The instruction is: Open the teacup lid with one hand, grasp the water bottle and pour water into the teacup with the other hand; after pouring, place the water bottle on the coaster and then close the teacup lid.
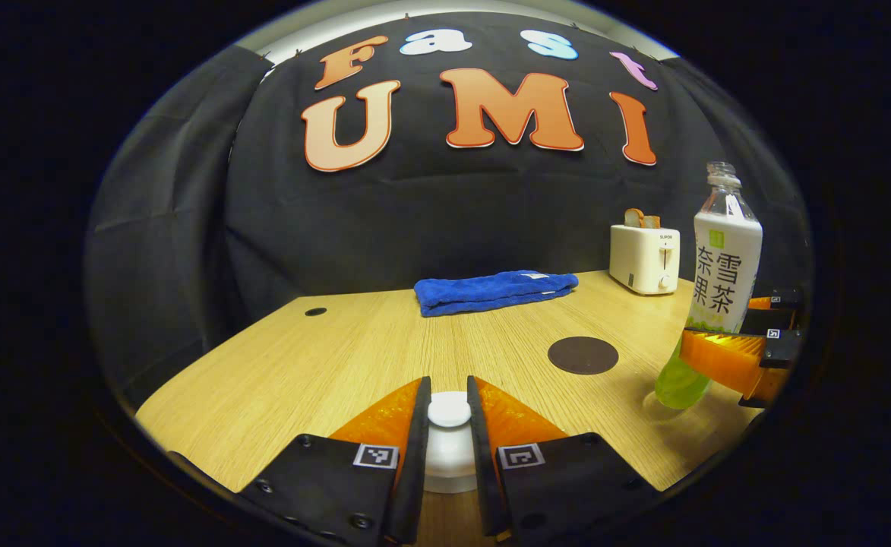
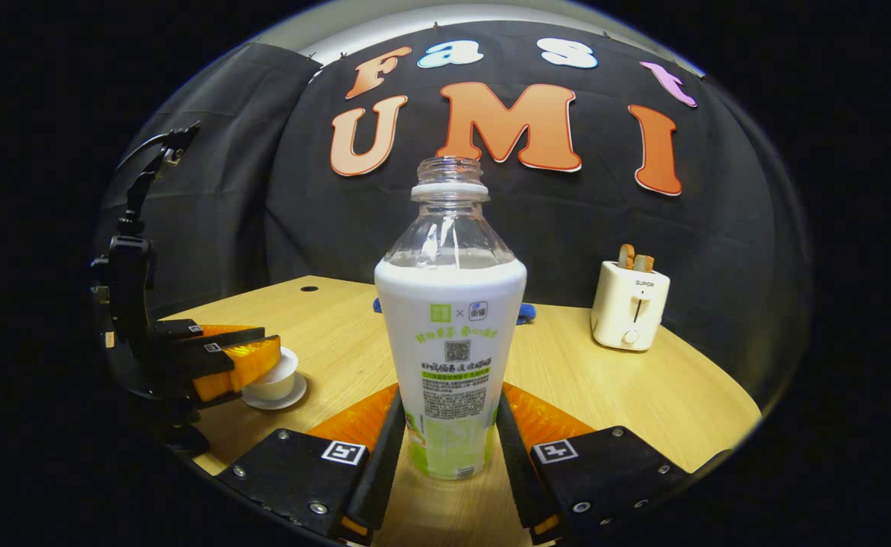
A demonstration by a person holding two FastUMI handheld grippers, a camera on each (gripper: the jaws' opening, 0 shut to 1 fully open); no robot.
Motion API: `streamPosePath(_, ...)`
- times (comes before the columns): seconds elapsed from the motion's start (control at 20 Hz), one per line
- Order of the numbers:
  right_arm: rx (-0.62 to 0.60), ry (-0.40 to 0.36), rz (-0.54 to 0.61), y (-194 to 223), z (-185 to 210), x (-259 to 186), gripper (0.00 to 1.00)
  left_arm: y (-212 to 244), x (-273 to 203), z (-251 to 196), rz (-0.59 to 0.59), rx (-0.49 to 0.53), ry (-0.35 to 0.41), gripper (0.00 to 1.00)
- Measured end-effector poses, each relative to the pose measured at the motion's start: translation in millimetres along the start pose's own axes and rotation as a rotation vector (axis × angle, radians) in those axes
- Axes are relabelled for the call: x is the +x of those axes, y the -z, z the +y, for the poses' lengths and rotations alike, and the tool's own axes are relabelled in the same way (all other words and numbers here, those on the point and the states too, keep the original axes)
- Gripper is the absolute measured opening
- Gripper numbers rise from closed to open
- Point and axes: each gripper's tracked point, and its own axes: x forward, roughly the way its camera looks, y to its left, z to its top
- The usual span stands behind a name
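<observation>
My left gripper point(image 1: 448, 389) is shut on the round knob of the white teacup lid point(image 1: 449, 411), which sits on the cup near the table's front edge. In the right gripper view the same gripper point(image 2: 251, 349) hovers over the white teacup point(image 2: 274, 381) on its saucer at the left. My right gripper point(image 2: 450, 399) is shut on the lower part of the water bottle point(image 2: 451, 334), which has a white label and no cap. In the left gripper view the bottle point(image 1: 725, 273) leans slightly at the right, held by that gripper point(image 1: 728, 333). A dark round coaster point(image 1: 582, 355) lies between cup and bottle.
A folded blue towel point(image 1: 494, 290) lies at the back of the wooden table point(image 1: 323, 357). A white toaster point(image 1: 645, 258) with bread slices stands at the back right, also seen in the right gripper view point(image 2: 630, 305). A small round hole point(image 1: 315, 311) marks the table's back left.
</observation>
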Motion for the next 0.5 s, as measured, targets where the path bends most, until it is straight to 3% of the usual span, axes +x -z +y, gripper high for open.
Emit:
streamPosePath(0.25,-0.004,0.026,-0.009,-3,-11,-5,0.66,-8,-3,1,-0.027,-0.020,0.002,0.28)
streamPosePath(0.3,-0.004,0.030,-0.007,-3,-13,-5,0.62,-9,-6,-1,-0.032,-0.023,0.008,0.28)
streamPosePath(0.35,-0.007,0.031,-0.004,-2,-12,-5,0.66,-13,-6,0,-0.045,-0.021,0.004,0.28)
streamPosePath(0.5,-0.030,0.040,-0.003,-3,-12,-6,0.65,-22,-11,6,-0.072,-0.010,-0.007,0.27)
